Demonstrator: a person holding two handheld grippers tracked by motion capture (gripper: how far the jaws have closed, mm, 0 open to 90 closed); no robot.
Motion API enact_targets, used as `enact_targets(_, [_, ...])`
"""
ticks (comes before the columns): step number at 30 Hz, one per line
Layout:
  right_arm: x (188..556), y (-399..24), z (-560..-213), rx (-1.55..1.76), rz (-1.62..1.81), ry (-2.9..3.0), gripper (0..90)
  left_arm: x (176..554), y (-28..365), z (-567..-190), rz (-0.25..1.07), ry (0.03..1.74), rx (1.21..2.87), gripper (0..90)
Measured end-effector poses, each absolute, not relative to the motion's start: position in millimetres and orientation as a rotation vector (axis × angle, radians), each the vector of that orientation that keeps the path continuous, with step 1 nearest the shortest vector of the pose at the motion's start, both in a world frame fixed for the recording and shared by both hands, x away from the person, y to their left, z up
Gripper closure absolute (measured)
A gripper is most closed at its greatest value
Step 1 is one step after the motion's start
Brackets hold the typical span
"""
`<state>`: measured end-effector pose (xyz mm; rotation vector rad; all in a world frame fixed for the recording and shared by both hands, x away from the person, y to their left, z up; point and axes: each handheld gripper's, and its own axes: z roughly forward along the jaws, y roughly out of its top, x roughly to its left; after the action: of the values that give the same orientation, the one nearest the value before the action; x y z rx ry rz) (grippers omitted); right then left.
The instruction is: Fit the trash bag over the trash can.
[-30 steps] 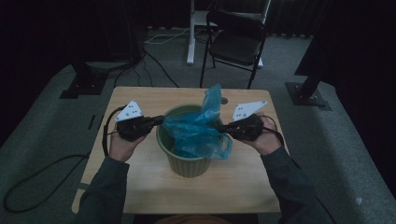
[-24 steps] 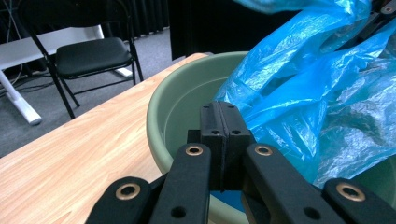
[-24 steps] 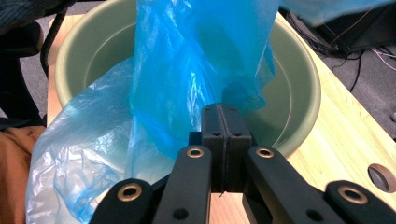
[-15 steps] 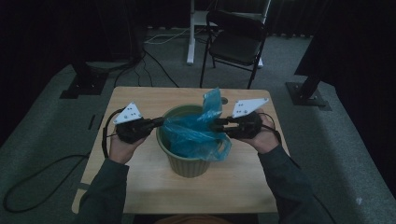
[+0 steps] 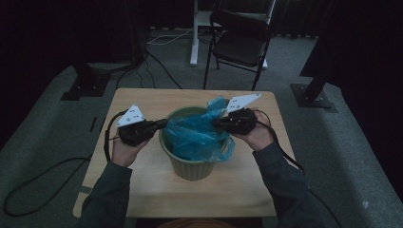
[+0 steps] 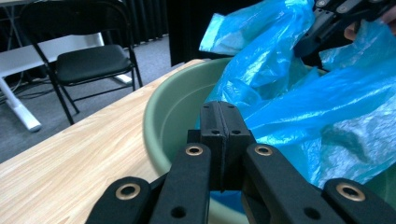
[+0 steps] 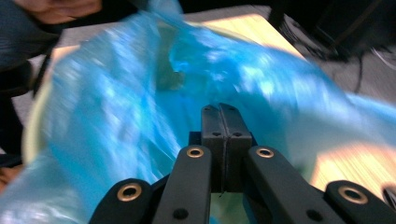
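A green plastic bin [image 5: 190, 167] stands mid-table with a crumpled blue bag [image 5: 199, 135] inside it, one corner sticking up at the back. My left gripper [image 5: 162, 124] is at the bin's left rim [image 6: 156, 109]. Its jaws are pressed together [image 6: 222, 112], with the bag's film [image 6: 303, 107] running into them. My right gripper [image 5: 216, 122] reaches over the right rim, shut [image 7: 222, 114] in the blurred blue plastic [image 7: 116, 93] that wraps around it. The other gripper [image 6: 327, 23] also appears across the bin in the left gripper view.
The wooden table [image 5: 142, 102] has bare surface around the bin on all sides. A black folding chair [image 5: 240, 45] stands beyond the far edge, with a white desk leg [image 5: 194, 33] beside it. Cables trail off the table's left side onto the grey floor [image 5: 43, 190].
My right gripper has moved left, in over the bin's rim, dragging the bag with it. The left gripper has stayed at the left rim.
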<state>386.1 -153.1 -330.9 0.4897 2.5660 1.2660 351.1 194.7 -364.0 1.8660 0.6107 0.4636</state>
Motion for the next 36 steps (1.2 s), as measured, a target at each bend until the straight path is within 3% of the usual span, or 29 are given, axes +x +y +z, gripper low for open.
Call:
enact_targets(12, [407,-183,-347,0.815,1.094,2.468,90.0,356,220,-374,0.504,0.719,1.849,90.0])
enact_targets(18, [406,-185,-347,0.797,1.123,2.469,90.0,357,225,-376,0.487,0.725,1.835,89.9])
enact_targets(36, [397,-171,-339,0.673,1.174,2.479,90.0,361,192,-343,0.485,0.620,1.815,61.6])
